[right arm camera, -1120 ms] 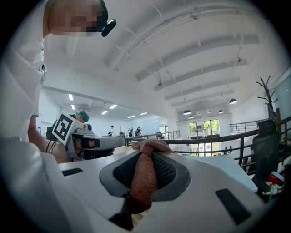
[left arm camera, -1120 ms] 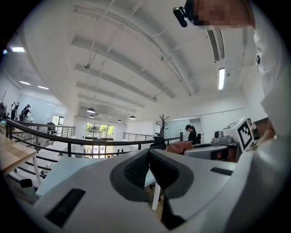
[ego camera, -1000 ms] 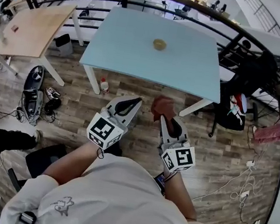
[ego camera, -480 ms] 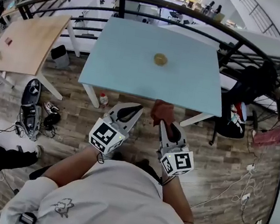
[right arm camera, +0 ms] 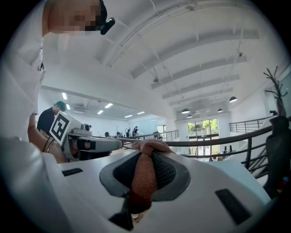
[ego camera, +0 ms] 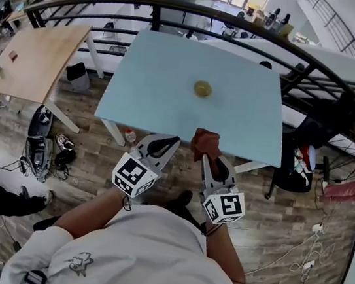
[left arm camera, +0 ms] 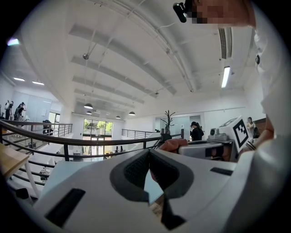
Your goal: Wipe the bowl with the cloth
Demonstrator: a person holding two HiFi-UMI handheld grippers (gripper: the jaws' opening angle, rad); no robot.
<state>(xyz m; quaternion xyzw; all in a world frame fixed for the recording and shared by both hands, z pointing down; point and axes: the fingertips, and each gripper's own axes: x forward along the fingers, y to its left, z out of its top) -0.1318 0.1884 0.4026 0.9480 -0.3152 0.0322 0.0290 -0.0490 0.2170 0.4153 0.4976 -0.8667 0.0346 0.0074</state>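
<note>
A small yellowish bowl (ego camera: 202,88) sits near the middle of the light blue table (ego camera: 152,88), far ahead of both grippers. My right gripper (ego camera: 208,153) is shut on a reddish-brown cloth (ego camera: 205,142), which bunches out past its tips at the table's near edge; the cloth (right arm camera: 144,175) is pinched between the pads in the right gripper view. My left gripper (ego camera: 164,140) is shut with nothing in it, its tips (left arm camera: 149,152) meeting, just left of the right one. Both point level toward the table.
A black curved railing (ego camera: 261,25) runs behind the table. A wooden table (ego camera: 35,57) stands at the left. Bags, shoes and a bottle (ego camera: 129,136) lie on the wood floor by the table legs. A dark chair (ego camera: 297,156) with things on it is at the right.
Both grippers, with the cloth in the right one, have come closer to the blue table's near edge; the cloth now overlaps that edge. Neither gripper's jaws changed.
</note>
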